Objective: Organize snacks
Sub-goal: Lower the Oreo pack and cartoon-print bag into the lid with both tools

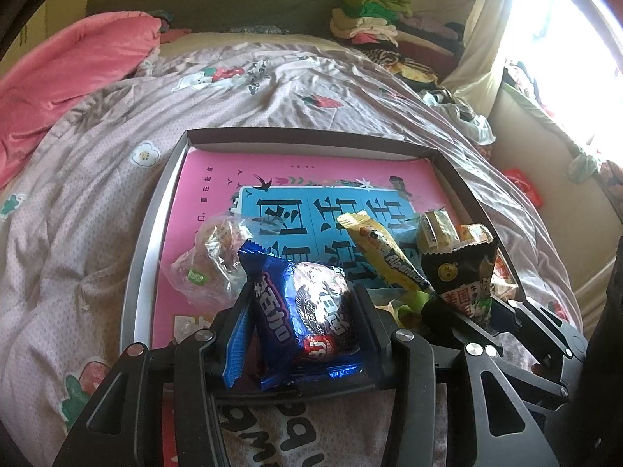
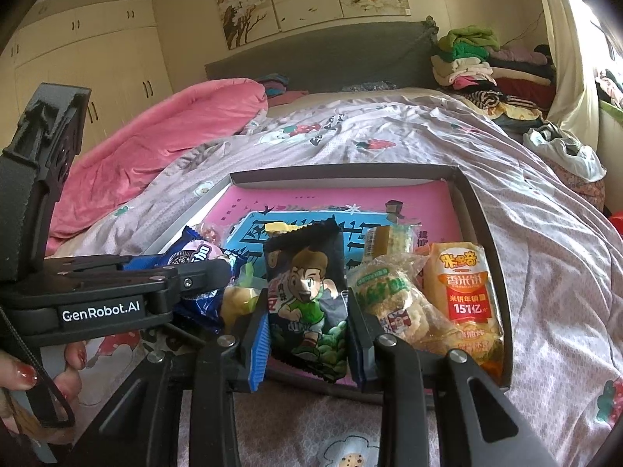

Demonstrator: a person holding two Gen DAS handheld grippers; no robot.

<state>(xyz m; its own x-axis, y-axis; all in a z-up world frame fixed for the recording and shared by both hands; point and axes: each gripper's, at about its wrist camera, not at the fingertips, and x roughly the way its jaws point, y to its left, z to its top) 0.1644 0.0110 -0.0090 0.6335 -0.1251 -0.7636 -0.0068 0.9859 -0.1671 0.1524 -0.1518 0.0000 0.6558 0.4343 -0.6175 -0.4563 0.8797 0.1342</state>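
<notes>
Nearest to us, our left gripper (image 1: 300,311) pinches a blue cookie packet (image 1: 307,311) between its two fingers, the wrapper standing upright and crinkled just above the near edge of a shallow cardboard box (image 1: 155,210). Our right gripper (image 2: 307,323) is pressed onto a black snack pouch (image 2: 307,292) printed with a cartoon boy in a green shirt; the blue pads grip its lower sides and the pouch stands upright.

We see the box lying on a bed covered by a pale purple patterned duvet (image 1: 97,194). Its floor is a pink sheet (image 1: 210,179) with a blue panel of large characters. Inside it, along the near edge, the snacks cluster together: a clear-wrapped puffed snack (image 1: 212,260) at the left, a yellow Alpenliebe stick (image 1: 385,257) leaning behind the blue packet, and a small yellow wafer pack (image 1: 434,229) behind the black pouch. From the right wrist view, a rice cracker bundle (image 2: 393,303) sits just beside the pouch, and an orange rice cake bag (image 2: 463,295) rests against the box's right wall.

A hand (image 2: 27,385) with red painted nails shows at the lower left of that view. A pink quilt (image 1: 70,78) lies heaped at the far left of the bed, and folded clothes (image 1: 370,15) are stacked near the headboard.
</notes>
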